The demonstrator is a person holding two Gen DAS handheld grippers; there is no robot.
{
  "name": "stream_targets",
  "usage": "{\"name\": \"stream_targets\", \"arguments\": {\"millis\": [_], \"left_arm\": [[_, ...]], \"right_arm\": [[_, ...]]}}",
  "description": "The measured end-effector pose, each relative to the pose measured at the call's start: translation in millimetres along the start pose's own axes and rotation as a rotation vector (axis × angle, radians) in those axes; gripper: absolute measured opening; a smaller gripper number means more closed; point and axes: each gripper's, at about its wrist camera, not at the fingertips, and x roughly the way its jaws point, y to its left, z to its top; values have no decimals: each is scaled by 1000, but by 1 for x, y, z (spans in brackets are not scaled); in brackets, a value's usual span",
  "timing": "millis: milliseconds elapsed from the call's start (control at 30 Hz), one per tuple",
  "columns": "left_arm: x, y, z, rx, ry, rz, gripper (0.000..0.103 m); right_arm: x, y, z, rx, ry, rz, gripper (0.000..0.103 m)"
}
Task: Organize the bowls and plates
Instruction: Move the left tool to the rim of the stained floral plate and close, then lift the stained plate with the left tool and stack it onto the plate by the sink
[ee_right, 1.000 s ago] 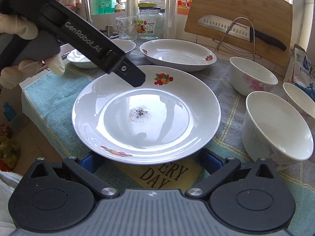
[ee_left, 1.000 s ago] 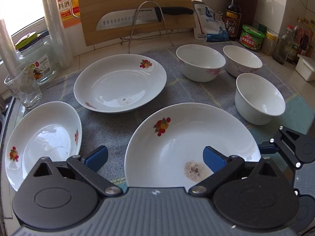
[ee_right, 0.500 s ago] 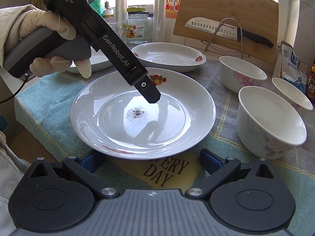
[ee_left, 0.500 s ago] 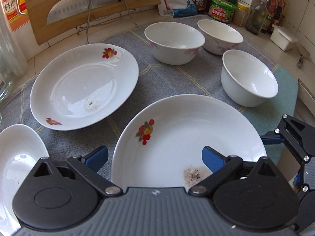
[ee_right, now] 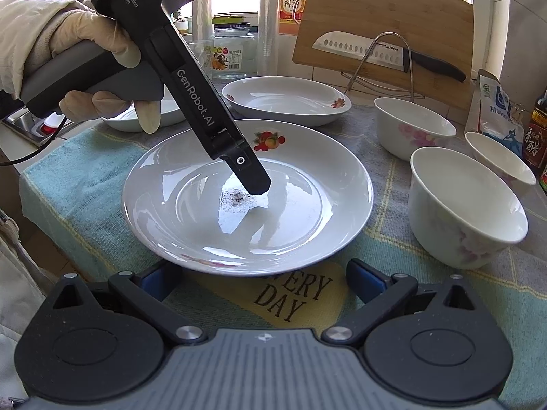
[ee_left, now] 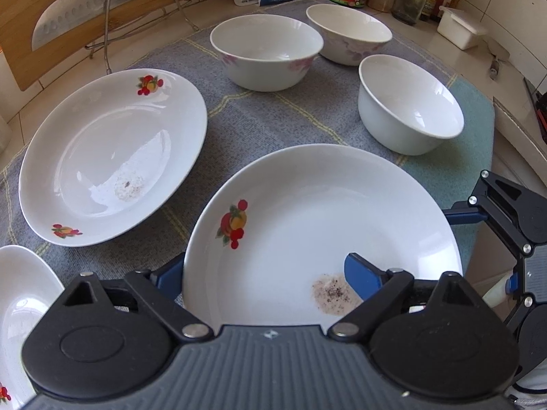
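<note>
My left gripper (ee_left: 265, 270) jaws just narrowing, straddling rim of shallow white fruit-print plate (ee_left: 307, 212), no squeeze yet, right gripper (ee_right: 263, 280) jaws wide, empty.

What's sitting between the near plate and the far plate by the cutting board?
Only bare grey cloth separates the near plate from the far plate, clearest in the left wrist view.

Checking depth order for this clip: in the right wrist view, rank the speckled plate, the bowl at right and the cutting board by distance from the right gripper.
1. Speckled plate, directly ahead of the right gripper.
2. Bowl, off to the right.
3. Cutting board, leaning at the back.
</note>
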Motion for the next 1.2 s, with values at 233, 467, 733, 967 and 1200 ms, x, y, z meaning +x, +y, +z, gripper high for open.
{"name": "stream_targets", "arguments": {"millis": [233, 467, 733, 967, 1200], "left_arm": [[4, 8, 6, 34, 44, -48, 88], [6, 19, 14, 50, 75, -136, 86], [6, 32, 18, 18, 84, -218, 86], [6, 34, 19, 14, 88, -237, 86], [0, 33, 21, 20, 73, -242, 86]], "right_arm": [[1, 0, 4, -4, 13, 1, 103], [4, 2, 9, -31, 28, 2, 103], [7, 5, 15, -46, 38, 20, 103], [9, 4, 19, -49, 68, 24, 103], [7, 3, 24, -54, 81, 28, 103]]}}
